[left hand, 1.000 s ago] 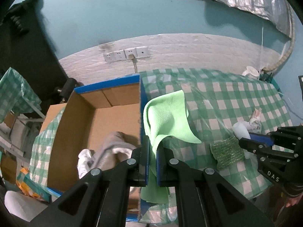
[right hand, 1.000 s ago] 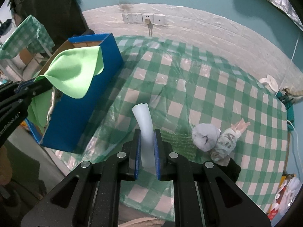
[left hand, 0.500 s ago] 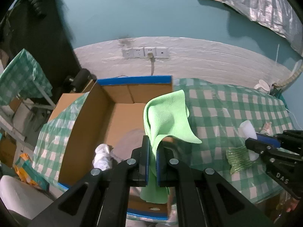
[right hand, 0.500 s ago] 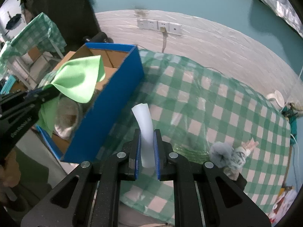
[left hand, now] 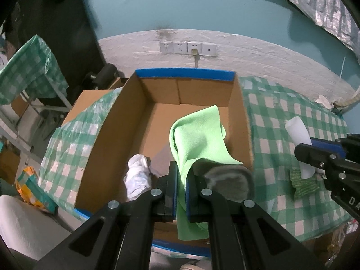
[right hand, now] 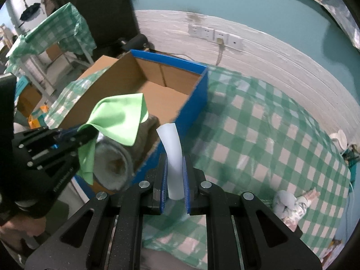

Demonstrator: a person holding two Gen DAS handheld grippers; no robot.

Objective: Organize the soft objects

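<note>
1. Left gripper point(left hand: 181, 189): I read its jaws as clamped on the green cloth point(left hand: 198, 139). The cloth stands up above the fingers in a folded peak and also hangs below them.
2. Position, left side: I hold the left gripper over the near end of the cardboard box point(left hand: 108, 132), so the green cloth sits above the box interior. The right wrist view confirms this; the green cloth point(right hand: 119, 119) hangs over the open box point(right hand: 193, 103), which has blue outer walls.
3. Box contents: I see a white crumpled cloth point(left hand: 137, 177) on the box floor at the near left, and a grey rolled item point(left hand: 229, 180) against the near right wall. In the right wrist view the grey rolled item point(right hand: 112, 164) lies directly under the green cloth.
4. Right gripper point(right hand: 175, 180): I read its jaws as pinched on a white foam strip point(right hand: 172, 155), which curves upward out of the fingers. I hold it just outside the box's right wall, above the table.
5. Table: the checked tablecloth point(right hand: 270, 135) covers the surface. A green mesh pad point(left hand: 303, 183) lies on it below the right gripper point(left hand: 302, 153).
6. Remaining items: a pale bundle point(right hand: 284, 202) and a patterned bundle point(right hand: 297, 209) lie touching each other near the table's far right corner, well apart from the box.
</note>
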